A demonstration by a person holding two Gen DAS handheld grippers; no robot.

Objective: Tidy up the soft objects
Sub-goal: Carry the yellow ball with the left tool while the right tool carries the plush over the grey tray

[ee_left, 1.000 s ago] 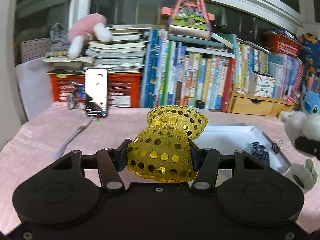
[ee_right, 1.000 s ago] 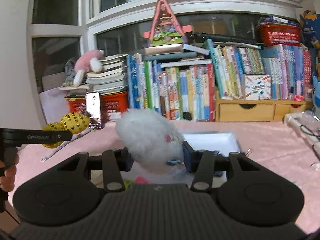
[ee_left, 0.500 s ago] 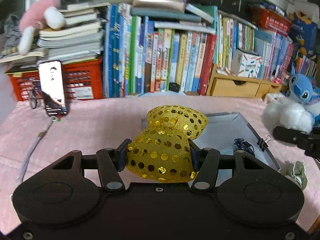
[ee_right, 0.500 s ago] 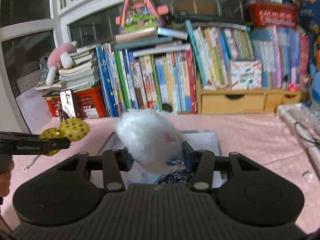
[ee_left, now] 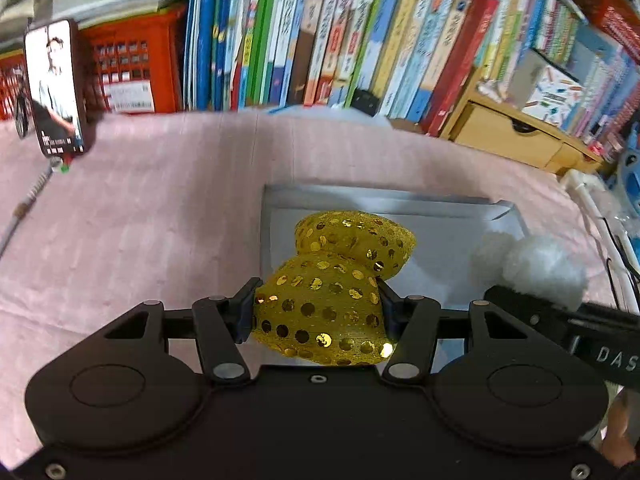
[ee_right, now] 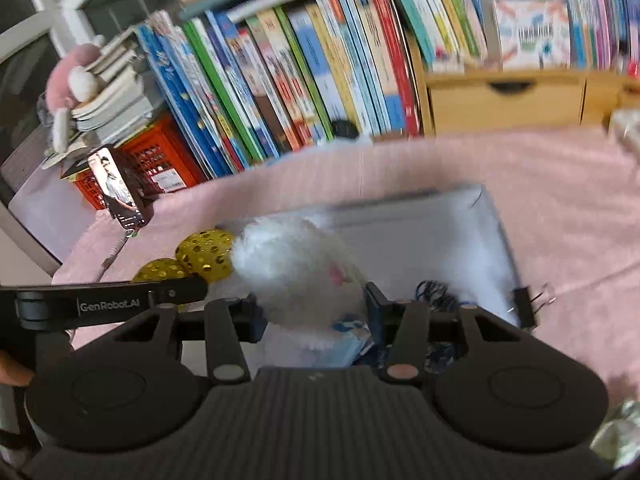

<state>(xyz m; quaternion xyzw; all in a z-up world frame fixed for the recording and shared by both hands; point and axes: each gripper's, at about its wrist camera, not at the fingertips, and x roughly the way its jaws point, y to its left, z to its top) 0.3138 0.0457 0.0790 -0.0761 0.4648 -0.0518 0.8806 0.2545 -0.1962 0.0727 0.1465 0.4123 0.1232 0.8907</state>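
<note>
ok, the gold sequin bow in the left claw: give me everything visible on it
The gold bow is soft, puffy fabric covered in round shiny sequins, with two lobes pinched at a narrow waist. The left claw is shut on the nearer lobe, a finger pressing each side; the far lobe sticks out forward and tilts right. It hangs over the near left part of the white tray, not visibly resting on it. In the right wrist view it shows as two gold bulges beside the white fluffy toy; contact is unclear.

Even indoor light, strong fisheye bending at edges; right wrist view smeared by motion blur.
</note>
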